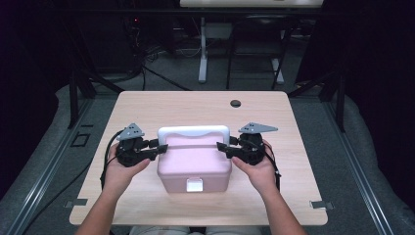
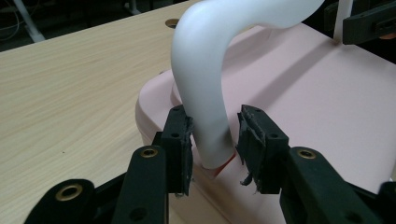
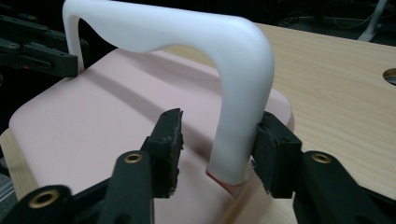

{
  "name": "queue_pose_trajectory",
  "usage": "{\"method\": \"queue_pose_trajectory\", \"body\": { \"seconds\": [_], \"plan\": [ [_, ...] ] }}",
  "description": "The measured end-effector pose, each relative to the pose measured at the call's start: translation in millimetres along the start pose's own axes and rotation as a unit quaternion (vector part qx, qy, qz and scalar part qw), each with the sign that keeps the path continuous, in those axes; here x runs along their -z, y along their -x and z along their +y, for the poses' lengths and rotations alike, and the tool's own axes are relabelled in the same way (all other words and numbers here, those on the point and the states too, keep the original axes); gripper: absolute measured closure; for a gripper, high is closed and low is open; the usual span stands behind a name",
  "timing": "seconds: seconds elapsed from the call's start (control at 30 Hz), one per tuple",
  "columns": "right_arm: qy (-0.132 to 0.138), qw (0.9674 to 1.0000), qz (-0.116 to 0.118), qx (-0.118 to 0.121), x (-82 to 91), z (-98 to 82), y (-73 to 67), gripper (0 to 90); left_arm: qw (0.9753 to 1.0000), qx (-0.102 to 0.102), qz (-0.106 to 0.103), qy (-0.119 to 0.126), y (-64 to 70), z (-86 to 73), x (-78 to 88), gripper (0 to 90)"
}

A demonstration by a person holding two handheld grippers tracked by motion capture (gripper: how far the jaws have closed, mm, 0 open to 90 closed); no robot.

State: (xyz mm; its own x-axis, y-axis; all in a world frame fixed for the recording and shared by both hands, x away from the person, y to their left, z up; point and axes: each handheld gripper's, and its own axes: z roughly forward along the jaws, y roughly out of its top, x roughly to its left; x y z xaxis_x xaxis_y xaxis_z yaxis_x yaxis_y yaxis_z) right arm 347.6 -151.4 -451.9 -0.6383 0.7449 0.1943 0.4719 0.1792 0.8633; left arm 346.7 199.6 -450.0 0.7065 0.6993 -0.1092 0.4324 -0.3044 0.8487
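Dark floor and black frame legs are surrounding a pale wooden table (image 1: pixel 147 105) in the high view, with a round cable hole (image 1: pixel 236 103) sitting near its far edge. A pink plastic box with rounded corners (image 1: pixel 194 169) is resting at the table's middle, nearer the person's side, its white clasp (image 1: pixel 194 184) facing the near edge. A white arched plastic handle (image 1: pixel 194 132) is standing upright over the lid. Bare wood is lying open on every side of the box, widest toward the far edge. The left gripper (image 1: pixel 157 148) is reaching in at the handle's left foot and the right gripper (image 1: pixel 224 147) at its right foot; both hands are covering the gripper bodies, and the forearms are running off the bottom edge.

From the left gripper view, the jaws are standing apart around the handle's post (image 2: pixel 205 116), one pad (image 2: pixel 183 140) touching or nearly touching it, the other set off with a gap. The handle's top is cut off by the frame.

From the right gripper view, the jaws are likewise spread around the other post (image 3: pixel 240 126), the right-hand pad (image 3: pixel 273 149) close against it, the other well clear. The box's near wall is hidden below the jaws.
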Motion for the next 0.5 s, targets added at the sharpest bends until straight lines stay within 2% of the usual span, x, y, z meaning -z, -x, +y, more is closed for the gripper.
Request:
{"method": "queue_pose_trajectory", "body": {
  "seconds": [0.03, 0.1, 0.2, 0.33, 0.5],
  "plan": [
    [-0.001, 1.0000, -0.004, 0.008, 2.0, -0.2, -1.1, 61.7, 1.0000, 0.001, 0.000, 0.004, 0.7, -1.1, 0.8, 65.8],
    [-0.002, 0.9999, -0.007, 0.011, 3.0, -0.2, -1.8, 63.5, 1.0000, 0.004, 0.000, 0.004, 1.4, -1.5, 1.4, 67.1],
    [-0.003, 0.9995, -0.016, 0.027, 6.0, -0.9, -3.9, 69.4, 1.0000, -0.001, 0.005, 0.004, 4.4, -2.5, 4.5, 70.1],
    [-0.011, 0.9988, -0.020, 0.043, 8.3, -1.4, -7.3, 71.8, 0.9999, -0.011, 0.010, -0.002, 9.0, -3.8, 8.0, 73.0],
    [-0.015, 0.9986, -0.016, 0.049, 10.1, -1.9, -10.0, 72.1, 0.9999, -0.013, 0.003, -0.007, 10.3, -5.9, 12.1, 73.6]
  ]
}}
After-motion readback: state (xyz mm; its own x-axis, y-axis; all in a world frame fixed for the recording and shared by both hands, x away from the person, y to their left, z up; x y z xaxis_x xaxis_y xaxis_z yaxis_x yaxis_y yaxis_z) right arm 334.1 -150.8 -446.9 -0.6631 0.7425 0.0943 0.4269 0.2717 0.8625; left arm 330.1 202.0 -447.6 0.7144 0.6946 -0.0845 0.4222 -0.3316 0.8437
